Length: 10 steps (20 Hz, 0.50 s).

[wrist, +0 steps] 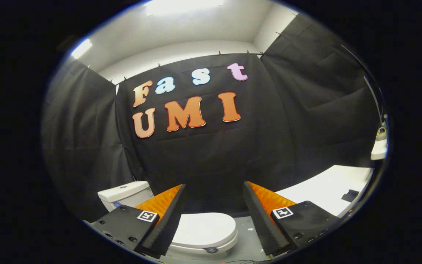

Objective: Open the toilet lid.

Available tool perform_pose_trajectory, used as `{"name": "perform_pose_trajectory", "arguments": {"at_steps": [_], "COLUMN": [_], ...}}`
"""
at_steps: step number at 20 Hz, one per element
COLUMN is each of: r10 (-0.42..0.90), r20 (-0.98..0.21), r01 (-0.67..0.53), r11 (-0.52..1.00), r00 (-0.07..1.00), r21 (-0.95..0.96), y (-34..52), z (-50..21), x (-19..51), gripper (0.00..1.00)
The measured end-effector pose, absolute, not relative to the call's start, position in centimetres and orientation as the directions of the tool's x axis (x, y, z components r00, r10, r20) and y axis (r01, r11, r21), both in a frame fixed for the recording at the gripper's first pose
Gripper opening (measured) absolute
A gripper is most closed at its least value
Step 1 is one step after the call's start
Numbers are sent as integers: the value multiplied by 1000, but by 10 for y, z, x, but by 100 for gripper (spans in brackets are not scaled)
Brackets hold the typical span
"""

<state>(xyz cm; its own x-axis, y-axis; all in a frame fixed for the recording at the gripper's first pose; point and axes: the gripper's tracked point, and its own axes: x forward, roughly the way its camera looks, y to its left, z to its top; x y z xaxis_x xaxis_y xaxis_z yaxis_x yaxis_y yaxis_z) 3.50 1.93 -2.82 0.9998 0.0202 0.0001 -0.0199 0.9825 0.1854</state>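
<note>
1. One toilet, low and ahead of the gripper (214, 190), on a grey floor (245, 238).
2. One toilet lid (202, 229), white, lying flat and closed over the seat, seen between and beyond the two fingers (167, 220), slightly to the left of the gap's middle.
3. One white cistern (126, 194) at the far left behind the lid, partly hidden by the left finger, with a round button on top.
4. Two fingers, spread wide apart, holding nothing, touching nothing; lid well beyond the tips.
5. One square black-and-white marker (147, 216) on the left finger's block, one more (282, 212) on the right finger's block; two in all.
6. Gripper held above the toilet, pointed forward at the far wall of black cloth (233, 154) rather than down at the lid, tilted a little so that the scene leans.
7. One white surface (324, 190) to the right, beyond the right finger, with one small dark flat thing (350, 195) lying near its right end; too small to tell what.
8. One small white shelf (378, 150) further right and higher, with something on top, too blurred to name.
9. Two ceiling lights: one (181, 5) far overhead, one (81, 48) to the left.
</note>
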Motion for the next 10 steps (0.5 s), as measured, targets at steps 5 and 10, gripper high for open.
{"name": "perform_pose_trajectory", "arguments": {"at_steps": [5, 10], "r10": [71, 95], "r20": [-71, -161], "r01": [-42, -16], "r11": [937, 902], "r00": [995, 982], "r21": [348, 432], "y": [32, 29], "z": [-83, -150], "x": [72, 91], "gripper": [98, 98]}}
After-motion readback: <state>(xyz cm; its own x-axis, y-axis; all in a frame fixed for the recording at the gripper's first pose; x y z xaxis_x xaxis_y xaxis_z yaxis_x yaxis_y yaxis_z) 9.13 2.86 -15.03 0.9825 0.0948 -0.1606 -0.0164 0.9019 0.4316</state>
